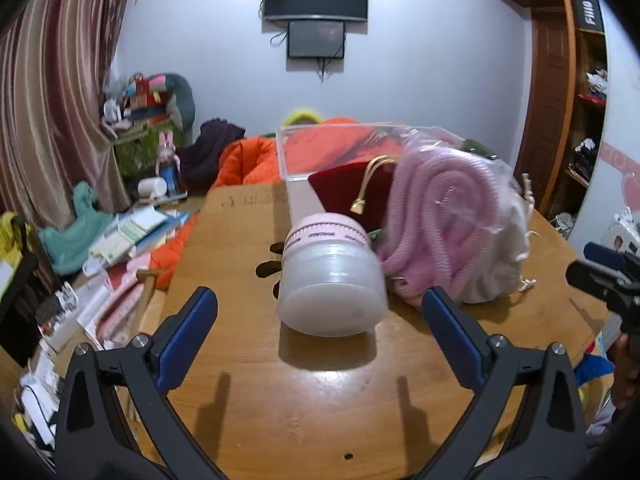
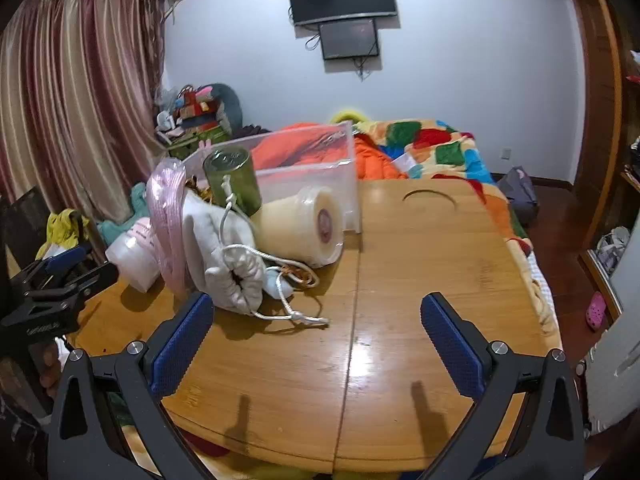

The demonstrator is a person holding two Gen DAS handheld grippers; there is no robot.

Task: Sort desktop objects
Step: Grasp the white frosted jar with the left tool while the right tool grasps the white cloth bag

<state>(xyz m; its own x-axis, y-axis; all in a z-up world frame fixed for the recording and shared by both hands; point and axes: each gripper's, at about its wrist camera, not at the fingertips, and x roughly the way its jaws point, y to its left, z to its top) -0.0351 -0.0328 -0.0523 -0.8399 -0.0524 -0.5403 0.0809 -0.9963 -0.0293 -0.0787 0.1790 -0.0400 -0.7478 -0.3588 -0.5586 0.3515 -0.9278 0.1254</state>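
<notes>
Left gripper [image 1: 320, 312] stood spread before the frosted jar [image 1: 332, 280] lying on the surface [image 1: 320, 392]; I judged I should straddle its sides squarely, since it could roll. Right gripper [image 2: 316, 314] hung spread, empty.

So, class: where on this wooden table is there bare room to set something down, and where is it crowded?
Free: the table's right half, from the clear bin to the near edge. Crowded: the left, with frosted jar, pink rope bag, white drawstring pouch and tape roll.

left wrist: low, near table [image 1: 320, 380] | right wrist: same, rightward
</notes>
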